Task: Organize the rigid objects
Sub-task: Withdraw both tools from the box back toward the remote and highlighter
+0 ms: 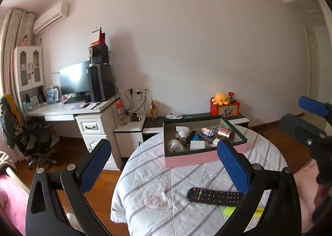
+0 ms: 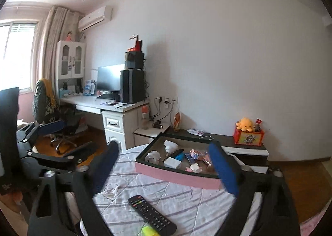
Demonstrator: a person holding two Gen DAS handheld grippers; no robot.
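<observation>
A pink box with a dark rim sits at the far side of a round table covered by a striped white cloth. It holds several small rigid items: white plugs, a white charger, a blue item and a rose-gold tube. It also shows in the right wrist view. A black remote lies on the cloth near me, with a yellow-green highlighter beside it; both show in the right wrist view, remote, highlighter. My left gripper is open and empty above the table. My right gripper is open and empty.
A white desk with monitor and computer tower stands at the left, an office chair before it. A low dark cabinet behind the table carries a red box with an orange plush toy. Wooden floor surrounds the table.
</observation>
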